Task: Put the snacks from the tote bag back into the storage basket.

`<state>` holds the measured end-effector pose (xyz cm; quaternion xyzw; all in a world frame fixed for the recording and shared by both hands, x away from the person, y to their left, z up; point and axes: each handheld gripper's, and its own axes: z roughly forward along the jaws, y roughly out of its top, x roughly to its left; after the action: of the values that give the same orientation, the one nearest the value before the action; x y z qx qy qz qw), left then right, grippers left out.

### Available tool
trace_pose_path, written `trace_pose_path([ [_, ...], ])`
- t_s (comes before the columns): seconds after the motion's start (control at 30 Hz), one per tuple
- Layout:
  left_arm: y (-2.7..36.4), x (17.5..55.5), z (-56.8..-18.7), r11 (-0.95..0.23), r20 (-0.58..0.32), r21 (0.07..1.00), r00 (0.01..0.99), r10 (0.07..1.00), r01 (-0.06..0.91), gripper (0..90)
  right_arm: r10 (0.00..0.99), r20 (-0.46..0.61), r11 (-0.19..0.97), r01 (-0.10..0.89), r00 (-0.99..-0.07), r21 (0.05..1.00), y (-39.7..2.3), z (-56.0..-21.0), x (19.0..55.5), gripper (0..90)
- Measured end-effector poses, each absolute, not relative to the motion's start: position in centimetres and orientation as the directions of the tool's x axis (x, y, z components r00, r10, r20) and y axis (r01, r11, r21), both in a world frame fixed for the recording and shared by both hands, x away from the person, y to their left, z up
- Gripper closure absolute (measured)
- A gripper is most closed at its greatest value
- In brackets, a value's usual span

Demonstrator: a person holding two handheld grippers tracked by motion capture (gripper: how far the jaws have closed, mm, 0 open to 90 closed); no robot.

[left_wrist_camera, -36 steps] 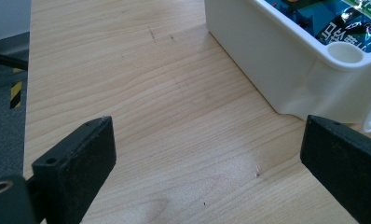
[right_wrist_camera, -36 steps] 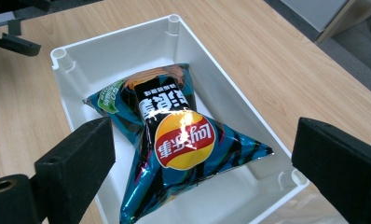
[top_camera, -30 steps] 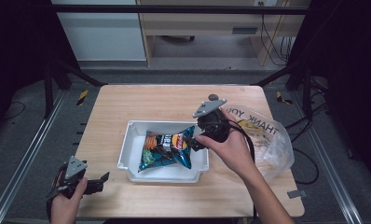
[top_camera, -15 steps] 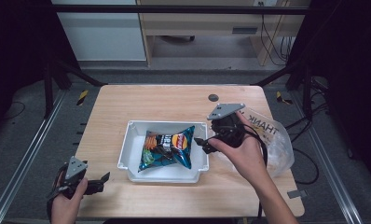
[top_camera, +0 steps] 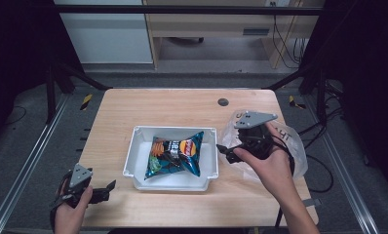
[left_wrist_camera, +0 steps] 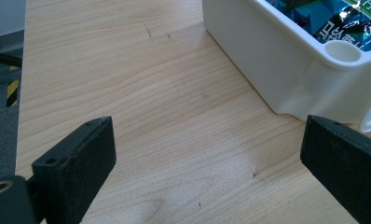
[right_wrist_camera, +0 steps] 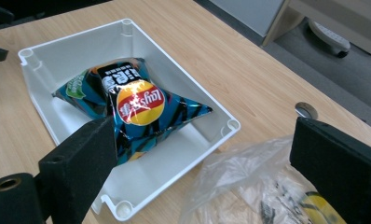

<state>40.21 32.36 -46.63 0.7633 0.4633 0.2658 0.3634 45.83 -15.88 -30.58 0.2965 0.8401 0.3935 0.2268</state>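
White plastic bin [top_camera: 133, 161] at table [top_camera: 133, 107] centre; we log 1 blue chip bag [top_camera: 176, 155] lying inside, diagonal, logo up. High view gives whole bin; left gripper view gives just one outer wall w/ a corner post [left_wrist_camera: 343, 51] and a sliver of bag [left_wrist_camera: 314, 14], rest cut off at frame edge.

Right gripper [top_camera: 229, 152] w/ hand [top_camera: 270, 168]: held above clear plastic bag [top_camera: 292, 141] at table's right side, just beside bin's right wall, jaws spread wide, nothing between them. Right gripper view looks past the jaws onto chip bag [right_wrist_camera: 137, 105] and bin [right_wrist_camera: 174, 70]; clear bag's contents [right_wrist_camera: 286, 200] partly hidden by the jaw and by crinkled film, so we can't ID them — dark & yellow bits only. Print on clear bag mostly covered by hand in high view.

Left gripper [top_camera: 106, 189] at near left table edge, well apart from bin, jaws apart & empty; left gripper view confirms bare wood between them.

Small dark round insert [top_camera: 223, 102] in tabletop at far side; right gripper view shows it [right_wrist_camera: 306, 110] as metallic.
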Motion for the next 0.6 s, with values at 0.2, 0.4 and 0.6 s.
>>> trace_pose_path([
  [0.2,32.4,40.2,-46.6,-0.308,0.07,0.801,0.43,0.9,0.513,2.9,0.708,-0.147,0.495,0.336,-0.691,0.801,-17.1,-31.6,45.4,7.5],
  [0.4,32.4,40.2,-46.6,-0.308,0.07,0.8,0.43,0.9,0.514,2.9,0.73,-0.135,0.477,0.357,-0.67,0.803,-18.5,-32.7,45.0,7.7],
  [0.6,32.4,40.2,-46.6,-0.315,0.075,0.798,0.435,0.898,0.514,2.8,0.758,-0.126,0.453,0.377,-0.64,0.808,-19.8,-33.9,44.4,7.7],
])
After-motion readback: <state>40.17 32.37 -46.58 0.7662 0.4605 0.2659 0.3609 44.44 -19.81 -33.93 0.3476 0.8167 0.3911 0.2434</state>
